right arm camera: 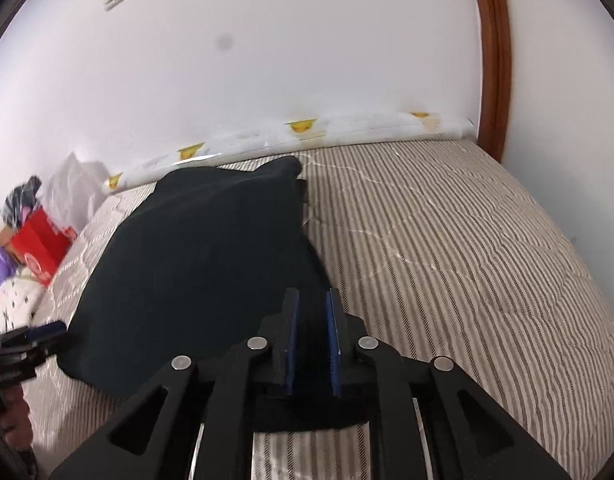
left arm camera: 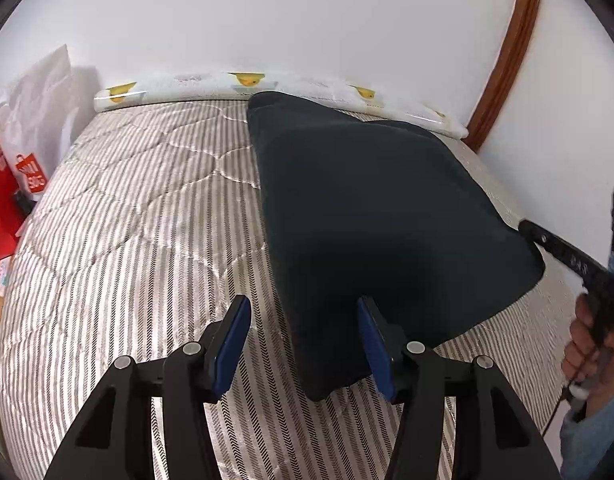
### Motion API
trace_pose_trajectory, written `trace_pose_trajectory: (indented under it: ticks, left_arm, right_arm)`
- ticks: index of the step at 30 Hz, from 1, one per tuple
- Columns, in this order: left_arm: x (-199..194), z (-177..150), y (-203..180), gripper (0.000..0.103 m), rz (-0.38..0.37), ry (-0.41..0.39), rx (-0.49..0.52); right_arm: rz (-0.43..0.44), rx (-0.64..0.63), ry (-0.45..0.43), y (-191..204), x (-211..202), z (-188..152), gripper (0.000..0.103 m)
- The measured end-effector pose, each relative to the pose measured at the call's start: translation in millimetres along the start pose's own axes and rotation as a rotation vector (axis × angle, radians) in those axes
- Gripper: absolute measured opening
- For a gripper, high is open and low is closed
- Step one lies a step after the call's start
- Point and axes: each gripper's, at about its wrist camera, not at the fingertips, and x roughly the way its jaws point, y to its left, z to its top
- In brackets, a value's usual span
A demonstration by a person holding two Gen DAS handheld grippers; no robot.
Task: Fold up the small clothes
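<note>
Hand-held gripper on our left (left arm camera: 303, 344) stands half open just above the bed (left arm camera: 147, 240); its right pad overlaps the near corner of the dark garment (left arm camera: 387, 220), the other pad is over bare quilt, and nothing is pinched between them. On our right, the hand-held gripper (right arm camera: 312, 344) has its jaws narrow, with dark cloth lying between and under the pads; we cannot tell whether they press on it.

Beyond both tools, the garment (right arm camera: 203, 248) lies on the striped quilt as one smooth, roughly rectangular slab, its far end touching the duck-print roll (left arm camera: 247, 80) along the wall. We judge at least one fold is already made, since no sleeves or legs show. What seems left is a further fold, probably bringing the near edge toward the far one, then setting it aside. Bags (left arm camera: 23, 152) sit off the bed's left side.
</note>
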Motion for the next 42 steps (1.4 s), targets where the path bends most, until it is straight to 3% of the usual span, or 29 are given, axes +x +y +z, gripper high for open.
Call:
trace_pose_trajectory:
  ticks: [7,13,15,17,19,28,31,33,35,42]
  left_arm:
    - [-6.4,-10.3,-6.9,0.052,0.019,-0.001,-0.017]
    - [-20.7,-18.9,-12.5,0.052,0.017,0.0,-0.034]
    - [-27.5,-21.9,-17.0,0.052,0.015,-0.002,-0.031]
    - [-35.8,-23.0,-20.6,0.052,0.022,-0.016,-0.038]
    - [-46.6,-23.6,-24.8,0.052,0.016,-0.033,-0.044]
    - [-98.9,-37.3,-49.1,0.068,0.035,-0.107,0.0]
    - [-117.9,-45.9,-57.1,0.071,0.042,-0.135,0.005]
    - [-133.9,-52.7,-64.1,0.072,0.043,-0.159,0.015]
    - [-148.3,-59.0,-71.1,0.079,0.052,-0.177,0.037]
    - [-186.7,-72.8,-84.0,0.088,0.101,-0.238,0.065]
  right_arm:
    - [-0.12,0.009,0.029,0.3,5.4,-29.4,0.018]
    - [-0.083,0.088,0.03,-12.2,-20.4,-29.8,0.019]
    - [-0.077,0.085,0.043,-10.0,-29.5,-30.1,0.025]
    - [-0.027,0.095,0.076,-8.7,-33.9,-30.9,0.05]
    - [0.008,0.096,0.09,-3.3,-41.8,-31.5,0.051]
    - [-0.022,0.039,0.048,30.8,-107.9,-32.0,0.055]
    - [-0.07,0.026,0.009,37.9,-136.9,-39.3,0.057]
    - [-0.073,0.036,-0.039,38.7,-156.7,-44.8,0.067]
    - [-0.069,0.03,-0.08,41.5,-177.8,-50.9,0.092]
    - [-0.149,-0.018,-0.085,48.5,-211.7,-65.0,0.101]
